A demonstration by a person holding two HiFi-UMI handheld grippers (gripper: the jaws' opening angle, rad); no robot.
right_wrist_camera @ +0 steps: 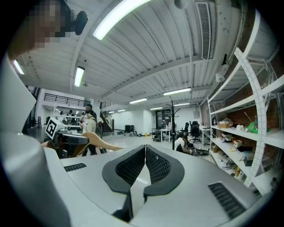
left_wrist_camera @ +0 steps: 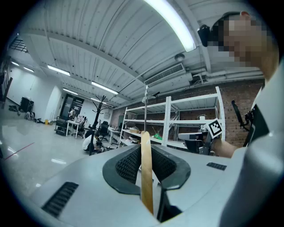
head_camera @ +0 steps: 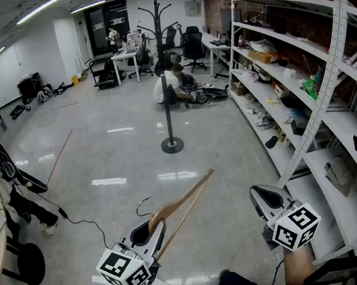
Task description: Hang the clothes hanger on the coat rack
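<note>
White shelving (head_camera: 328, 75) lines what seems a brick wall (head_camera: 213, 2).

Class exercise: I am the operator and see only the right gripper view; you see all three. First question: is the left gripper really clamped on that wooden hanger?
Observer: Yes. The left gripper view shows the left gripper with its jaws pressed on the wooden hanger, on its flat arm.
Operator: Where is its hook?
Observer: In the head view, the metal hook curls out left of the gripper, at the hanger's near end.
Operator: And the coat rack?
Observer: The coat rack has a round base standing on the floor ahead, beyond the hanger's far tip.
</note>
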